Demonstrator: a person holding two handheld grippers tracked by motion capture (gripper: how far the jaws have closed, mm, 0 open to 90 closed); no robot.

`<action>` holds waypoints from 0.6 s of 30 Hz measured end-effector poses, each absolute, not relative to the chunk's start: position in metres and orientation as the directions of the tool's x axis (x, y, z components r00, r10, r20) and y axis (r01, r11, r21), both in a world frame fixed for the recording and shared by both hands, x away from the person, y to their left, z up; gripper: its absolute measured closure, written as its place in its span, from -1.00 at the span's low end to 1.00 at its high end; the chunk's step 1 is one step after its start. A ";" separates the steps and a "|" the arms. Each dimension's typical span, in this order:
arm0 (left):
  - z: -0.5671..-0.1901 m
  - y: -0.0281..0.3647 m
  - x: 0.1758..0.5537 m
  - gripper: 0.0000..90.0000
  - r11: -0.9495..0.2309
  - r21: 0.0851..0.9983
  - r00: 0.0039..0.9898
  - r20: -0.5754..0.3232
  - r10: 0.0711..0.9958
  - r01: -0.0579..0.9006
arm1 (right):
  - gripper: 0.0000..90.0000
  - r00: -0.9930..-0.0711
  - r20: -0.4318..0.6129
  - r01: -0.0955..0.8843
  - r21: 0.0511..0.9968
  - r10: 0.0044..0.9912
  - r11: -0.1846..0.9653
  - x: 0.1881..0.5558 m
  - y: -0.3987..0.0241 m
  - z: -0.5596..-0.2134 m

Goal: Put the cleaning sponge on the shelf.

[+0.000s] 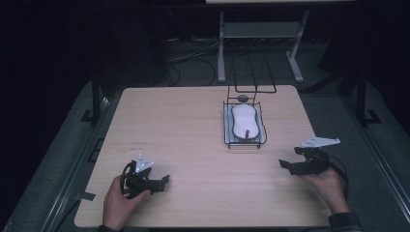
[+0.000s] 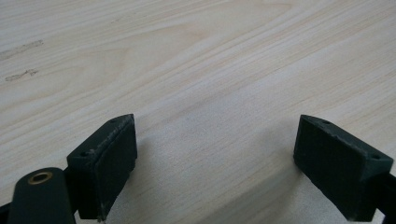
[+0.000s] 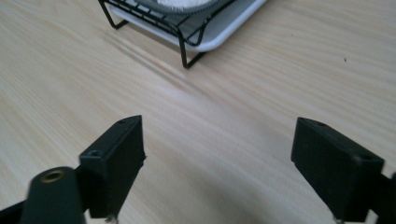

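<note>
Left gripper [image 1: 162, 181] sits low at the near-left of the counter [image 1: 193, 145], jaws spread wide, and in the left gripper view its pads [image 2: 109, 163] frame nothing but bare wood grain. It holds nothing. Over on the near-right, the right gripper [image 1: 286, 165] rests in the person's hand, jaws equally wide apart and empty, pointing inward toward the middle of the counter.

Look further out and there is the target: a black wire rack [image 1: 244, 128] standing on a white tray, well apart from both grippers, and closer to the right one. A white oblong dish [image 1: 245, 121] lies in the rack with something dark and slim resting on it; too small to name. A small dark round item [image 1: 242, 98] sits at the rack's far end, under tall wire loops [image 1: 254, 72]. In the right gripper view the rack's near corner [image 3: 184, 35] and tray edge [image 3: 229, 32] show just ahead.

My read: this is the approach, nothing grasped yet. The right gripper looks best placed to go in. It should keep its jaws wide, come over the rack's rim rather than through the wires, and line up across the dish's narrow width before pinching. The left could steady the rack's frame so it doesn't skid on the smooth wood.
</note>
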State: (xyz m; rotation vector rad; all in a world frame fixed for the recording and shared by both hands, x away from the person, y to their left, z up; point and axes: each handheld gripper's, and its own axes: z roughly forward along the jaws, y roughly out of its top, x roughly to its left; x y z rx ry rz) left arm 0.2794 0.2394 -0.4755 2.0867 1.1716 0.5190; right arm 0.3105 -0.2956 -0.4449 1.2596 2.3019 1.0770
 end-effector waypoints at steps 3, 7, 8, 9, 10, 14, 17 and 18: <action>-0.475 0.239 0.279 -0.72 -0.365 0.723 0.516 0.014 0.857 0.586 | -0.66 -0.565 0.088 0.598 0.729 0.820 0.333 0.306 -0.298 -0.449; -0.475 0.239 0.279 -0.72 -0.365 0.724 0.516 0.015 0.857 0.586 | -0.67 -0.548 0.060 0.603 0.720 0.835 0.343 0.294 -0.301 -0.460; -0.475 0.239 0.279 -0.72 -0.365 0.724 0.516 0.015 0.857 0.586 | -0.66 -0.543 0.045 0.602 0.717 0.839 0.351 0.292 -0.301 -0.462; -0.475 0.239 0.279 -0.72 -0.365 0.724 0.515 0.015 0.857 0.586 | -0.66 -0.544 0.035 0.600 0.715 0.839 0.359 0.290 -0.301 -0.465; -0.476 0.239 0.279 -0.72 -0.360 0.726 0.513 0.012 0.859 0.586 | -0.66 -0.539 0.037 0.607 0.709 0.842 0.358 0.288 -0.302 -0.467; -0.476 0.239 0.279 -0.72 -0.361 0.726 0.513 0.012 0.858 0.586 | -0.66 -0.538 0.032 0.620 0.692 0.842 0.370 0.285 -0.305 -0.476; -0.476 0.239 0.279 -0.72 -0.360 0.726 0.513 0.012 0.858 0.586 | -0.68 -0.542 0.028 0.612 0.698 0.840 0.371 0.283 -0.306 -0.479; -0.476 0.239 0.279 -0.72 -0.360 0.726 0.513 0.012 0.858 0.586 | -0.68 -0.539 0.027 0.610 0.702 0.842 0.368 0.282 -0.306 -0.480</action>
